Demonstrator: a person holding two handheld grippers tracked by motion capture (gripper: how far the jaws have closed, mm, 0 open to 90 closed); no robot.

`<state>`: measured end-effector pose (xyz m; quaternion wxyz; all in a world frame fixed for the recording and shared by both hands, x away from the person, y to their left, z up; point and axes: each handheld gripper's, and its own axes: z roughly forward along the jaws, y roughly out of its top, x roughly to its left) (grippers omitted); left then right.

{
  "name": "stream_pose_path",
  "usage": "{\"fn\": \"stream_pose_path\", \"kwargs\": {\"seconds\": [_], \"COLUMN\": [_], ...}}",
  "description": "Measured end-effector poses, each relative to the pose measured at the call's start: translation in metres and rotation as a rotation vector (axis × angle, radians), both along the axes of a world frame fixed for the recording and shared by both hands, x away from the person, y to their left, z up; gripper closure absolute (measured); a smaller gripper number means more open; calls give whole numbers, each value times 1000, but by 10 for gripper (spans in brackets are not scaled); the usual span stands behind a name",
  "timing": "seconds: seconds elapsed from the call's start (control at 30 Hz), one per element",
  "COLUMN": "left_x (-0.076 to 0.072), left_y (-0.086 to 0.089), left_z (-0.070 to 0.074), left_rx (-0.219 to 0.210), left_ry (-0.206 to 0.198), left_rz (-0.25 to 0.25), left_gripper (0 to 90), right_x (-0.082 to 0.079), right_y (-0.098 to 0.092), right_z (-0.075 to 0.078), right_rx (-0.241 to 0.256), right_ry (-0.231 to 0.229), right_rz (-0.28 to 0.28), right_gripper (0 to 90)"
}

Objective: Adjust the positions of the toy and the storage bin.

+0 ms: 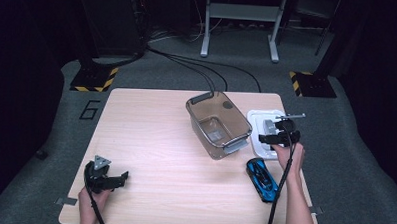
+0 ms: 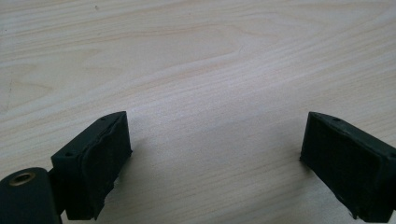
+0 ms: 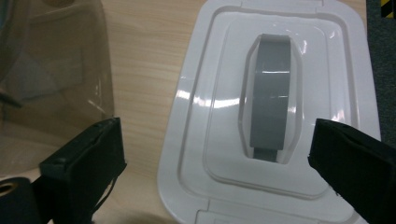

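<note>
The high view looks forward and down from above the person's side, taking in the whole table (image 1: 150, 140) and the floor beyond. The left gripper (image 2: 215, 154) view rides low and close, facing bare wood just ahead of its wide-apart jaws. The right gripper (image 3: 217, 163) view hovers close over the white lid (image 3: 280, 116), with the clear bin (image 3: 51, 70) off to one jaw's outer side (both also appear in the high view: lid (image 1: 258, 126), bin (image 1: 218, 125)).
</note>
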<state>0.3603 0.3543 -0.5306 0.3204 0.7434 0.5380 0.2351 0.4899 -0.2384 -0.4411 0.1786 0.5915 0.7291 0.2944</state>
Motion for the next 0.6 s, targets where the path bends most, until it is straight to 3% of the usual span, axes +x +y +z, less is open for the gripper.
{"fn": "stream_pose_path", "kwargs": {"seconds": [0.6], "left_x": [0], "left_y": [0], "left_z": [0], "left_rx": [-3], "left_ry": [-3], "left_rz": [1], "left_gripper": [83], "right_x": [-45], "right_y": [23], "right_z": [8], "right_rx": [13], "right_ry": [-10], "right_rz": [113], "right_gripper": [0]}}
